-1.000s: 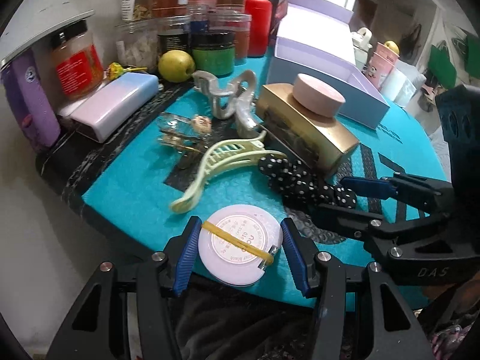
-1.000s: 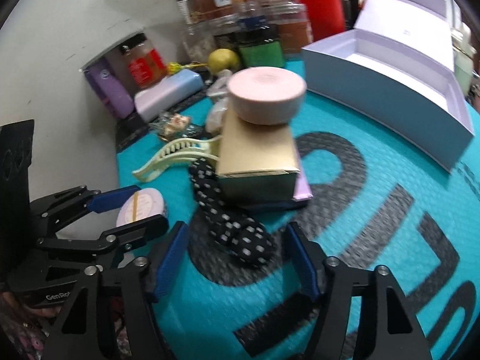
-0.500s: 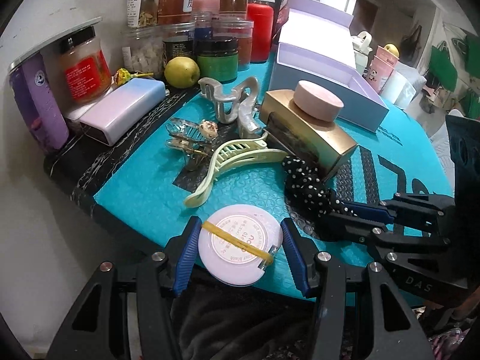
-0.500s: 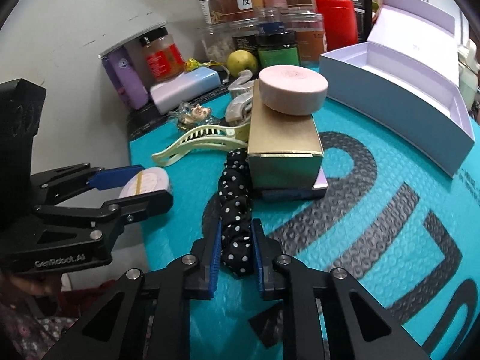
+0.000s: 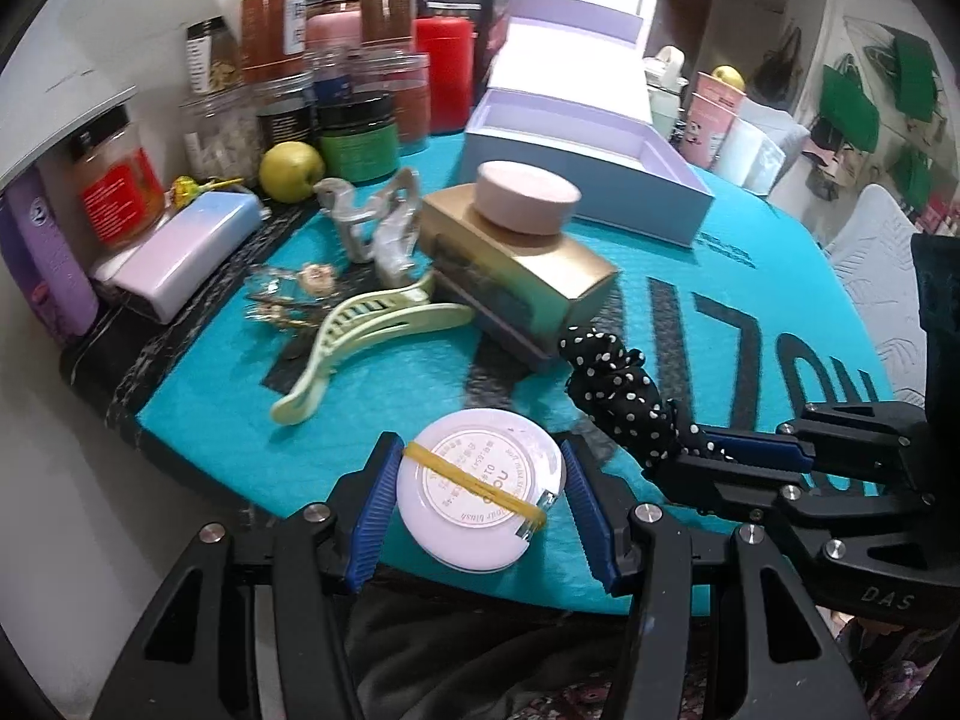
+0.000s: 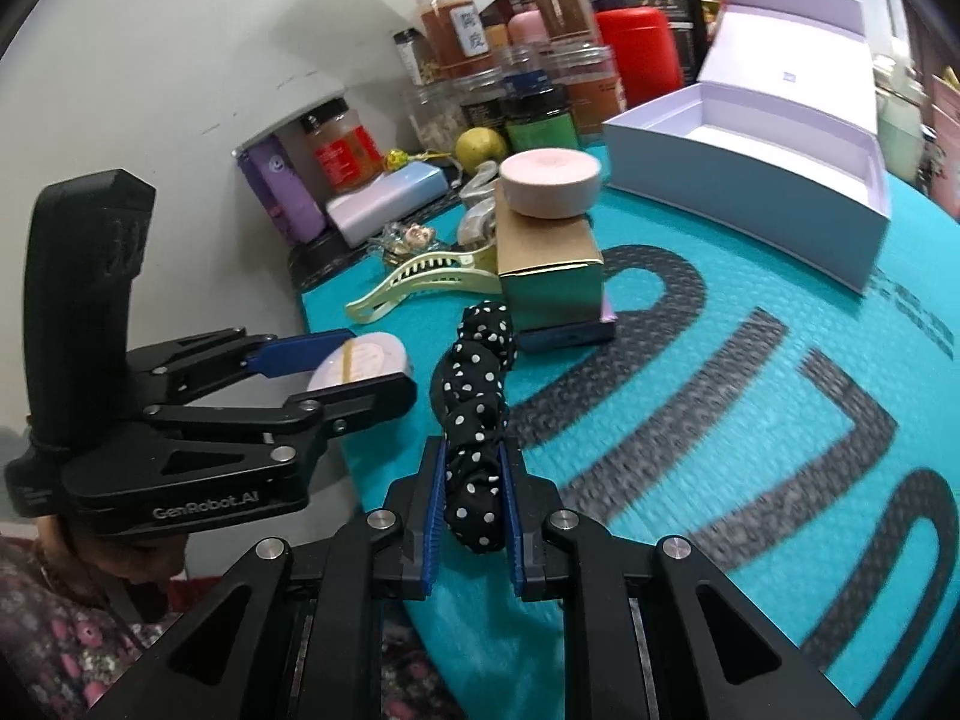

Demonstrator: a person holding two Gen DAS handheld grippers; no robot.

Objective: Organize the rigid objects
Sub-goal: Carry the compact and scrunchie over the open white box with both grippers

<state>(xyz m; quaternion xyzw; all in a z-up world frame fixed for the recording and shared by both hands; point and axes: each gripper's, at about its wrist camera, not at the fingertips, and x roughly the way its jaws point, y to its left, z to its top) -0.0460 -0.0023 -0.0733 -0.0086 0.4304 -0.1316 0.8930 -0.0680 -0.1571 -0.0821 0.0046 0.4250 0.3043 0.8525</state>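
Observation:
My left gripper [image 5: 477,504] is shut on a round white compact [image 5: 480,489] with a yellow rubber band across it, held over the near edge of the teal mat [image 5: 204,396]. My right gripper [image 6: 474,510] is shut on a black polka-dot scrunchie [image 6: 477,402], lifted off the mat and stretched toward the gold box [image 6: 549,267]. The same scrunchie [image 5: 618,396] and right gripper [image 5: 690,462] show at the right of the left wrist view. A pink round tin [image 6: 549,180] sits on the gold box. The open lilac box [image 6: 750,180] stands at the back right.
A pale green hair claw [image 5: 360,342], a grey claw clip [image 5: 372,222] and small clear clips [image 5: 282,294] lie left of the gold box. Jars [image 5: 354,78], a green apple [image 5: 291,171] and a lilac case [image 5: 180,252] crowd the back left.
The right gripper closed on the scrunchie and lifted it away from the gold box, toward the near edge. The left gripper, still holding the compact, shifted slightly.

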